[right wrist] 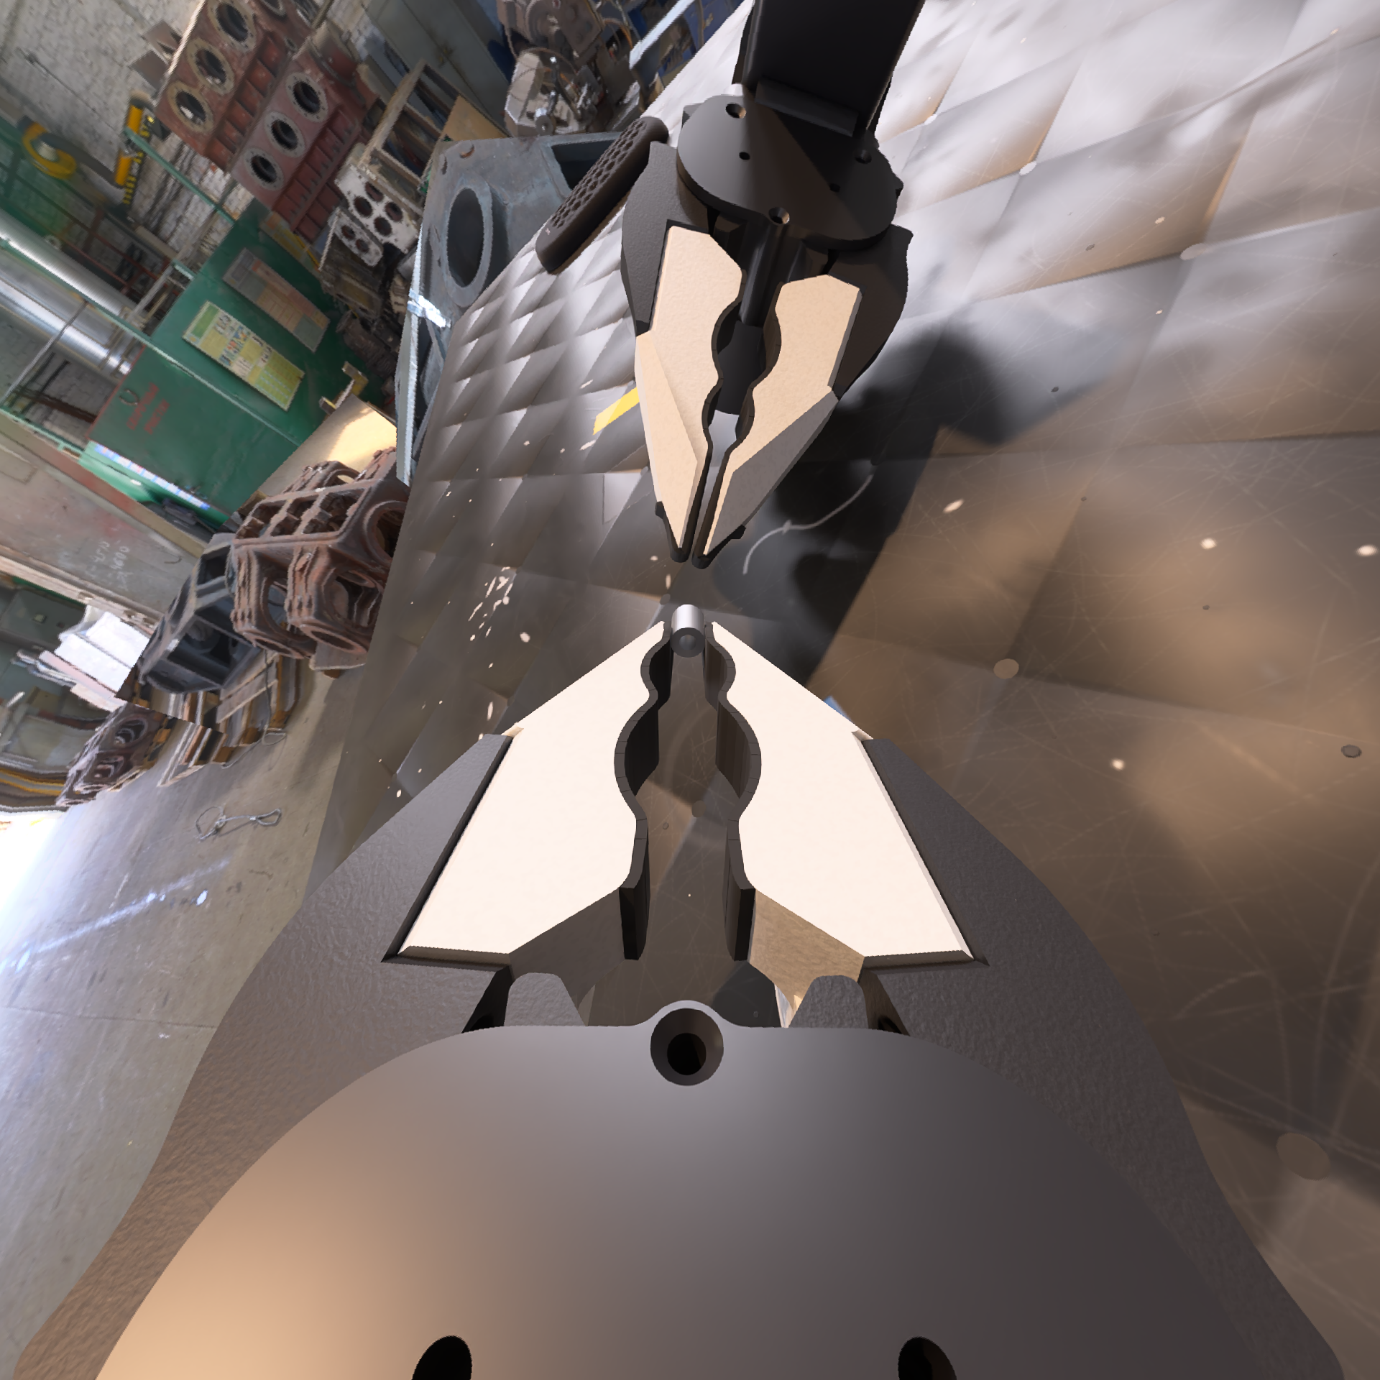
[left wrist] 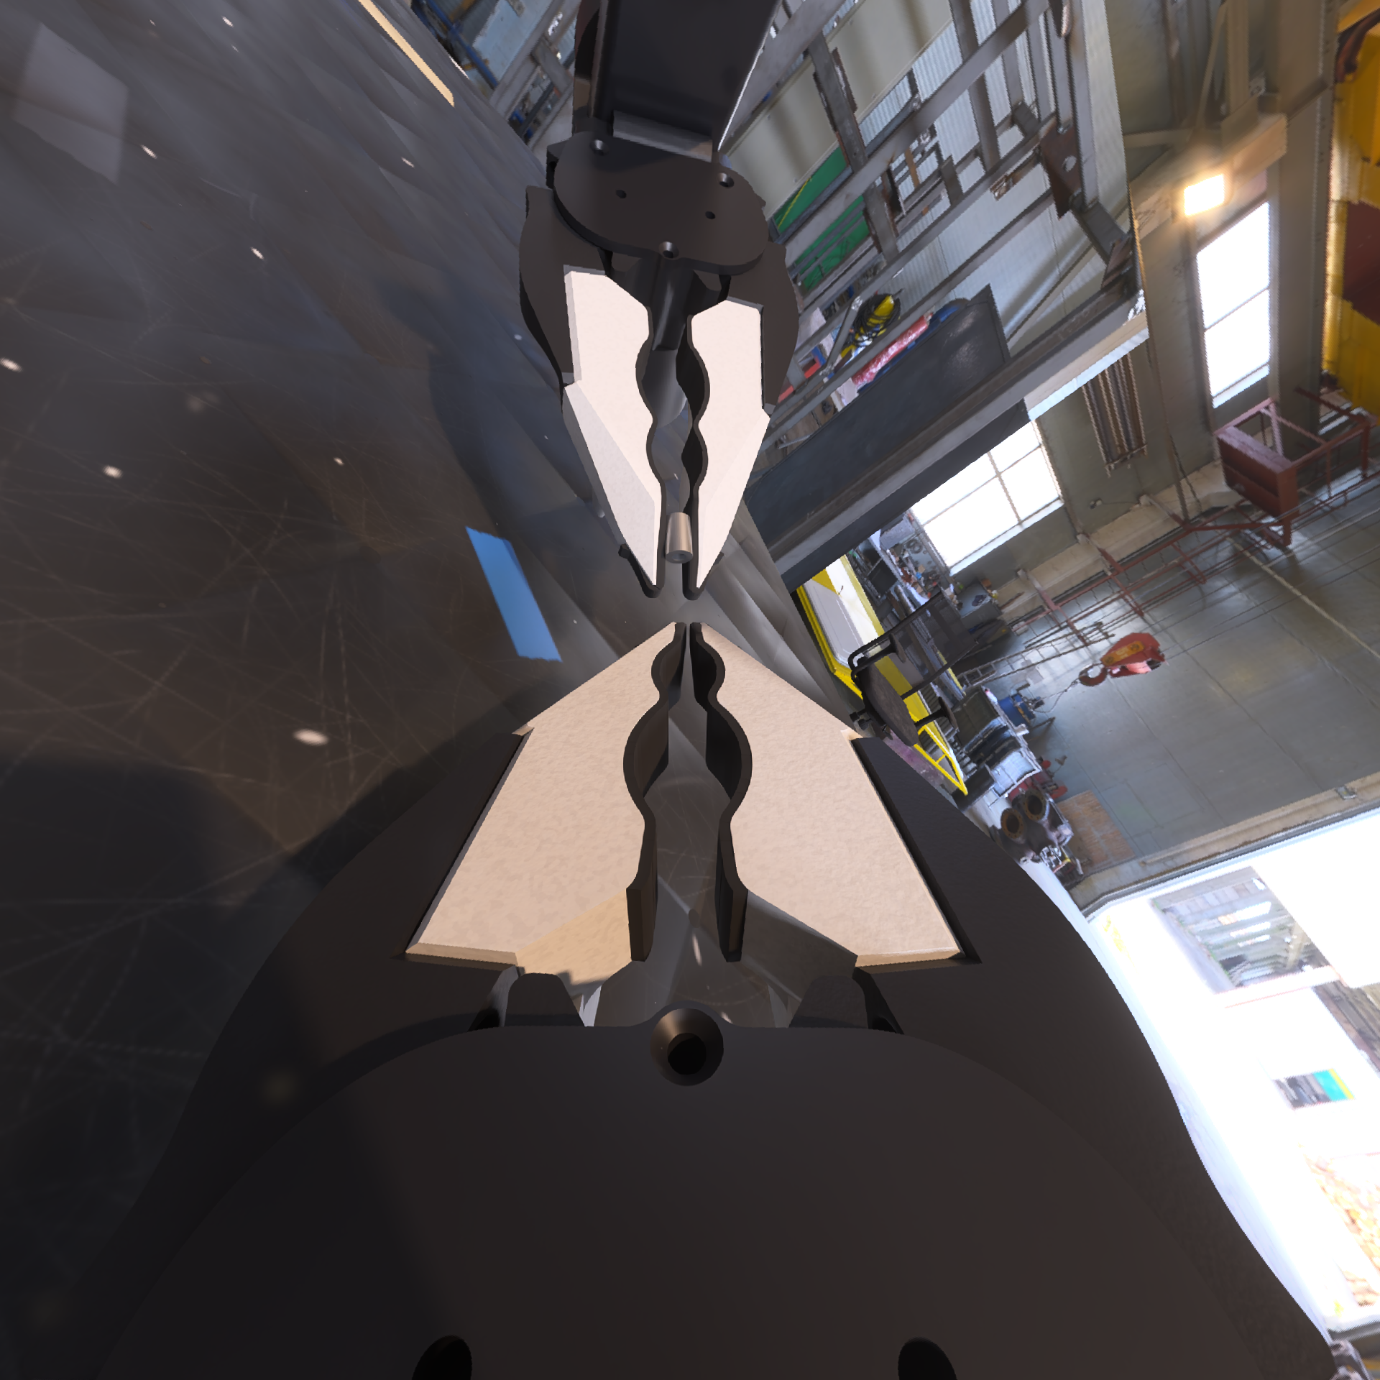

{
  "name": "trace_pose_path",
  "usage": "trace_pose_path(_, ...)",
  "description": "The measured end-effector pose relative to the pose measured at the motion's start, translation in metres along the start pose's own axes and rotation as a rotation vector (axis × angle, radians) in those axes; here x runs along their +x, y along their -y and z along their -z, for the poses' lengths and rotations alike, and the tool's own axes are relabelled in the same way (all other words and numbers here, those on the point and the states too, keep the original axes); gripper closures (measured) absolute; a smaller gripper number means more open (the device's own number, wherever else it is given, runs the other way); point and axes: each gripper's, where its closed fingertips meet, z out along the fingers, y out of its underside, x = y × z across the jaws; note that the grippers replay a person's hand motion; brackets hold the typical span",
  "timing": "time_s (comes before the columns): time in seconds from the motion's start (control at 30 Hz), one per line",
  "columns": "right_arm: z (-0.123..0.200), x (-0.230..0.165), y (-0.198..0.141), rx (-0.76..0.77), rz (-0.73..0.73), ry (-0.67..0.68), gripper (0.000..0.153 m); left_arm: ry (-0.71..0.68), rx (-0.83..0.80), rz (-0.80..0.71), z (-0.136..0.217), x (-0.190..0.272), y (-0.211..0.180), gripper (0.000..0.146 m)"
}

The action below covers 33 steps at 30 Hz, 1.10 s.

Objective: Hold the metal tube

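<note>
Filling the ground behind both grippers is a broad scratched metal tabletop (right wrist: 1120, 672), dark in the left wrist view and pale, dimpled and bright in the right wrist view. A blue patch (left wrist: 515, 597) lies on it, and a black perforated bar (right wrist: 597, 194) rests near its far edge. The right gripper (right wrist: 687, 635) has black bodies with cream finger plates; its tips are clamped on the metal tube (right wrist: 687, 631). The left gripper (left wrist: 687, 627) faces it tip to tip, its fingers drawn almost together on nothing, a thin slit between them. The metal tube is a short, plain silvery-grey cylinder with a hollow bore, pinched just inside the right gripper's fingertips and pointing toward the left gripper; from the left wrist view its open end (left wrist: 678, 539) shows. No marking is visible on the tube; a poster on the green wall (right wrist: 243, 351) is too small to read.
</note>
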Motion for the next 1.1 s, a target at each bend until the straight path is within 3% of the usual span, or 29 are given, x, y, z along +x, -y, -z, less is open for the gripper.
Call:
trace_pose_path(0.33, -0.0004, -0.0003, 0.0003, 0.003, 0.002, 0.002, 0.146, -0.001, 0.001, 0.016, -0.0002, -0.0005, 0.0001, 0.146)
trace_pose_path(0.53, 0.0009, 0.002, 0.0011, 0.017, -0.04, 0.016, 0.146, -0.039, 0.024, 0.076, 0.0022, 0.0008, 0.0049, 0.144)
trace_pose_path(1.1, -0.0008, 0.003, 0.0022, 0.034, -0.2, 0.049, 0.146, -0.02, 0.03, 0.068, 0.0006, -0.0012, 0.0053, 0.144)
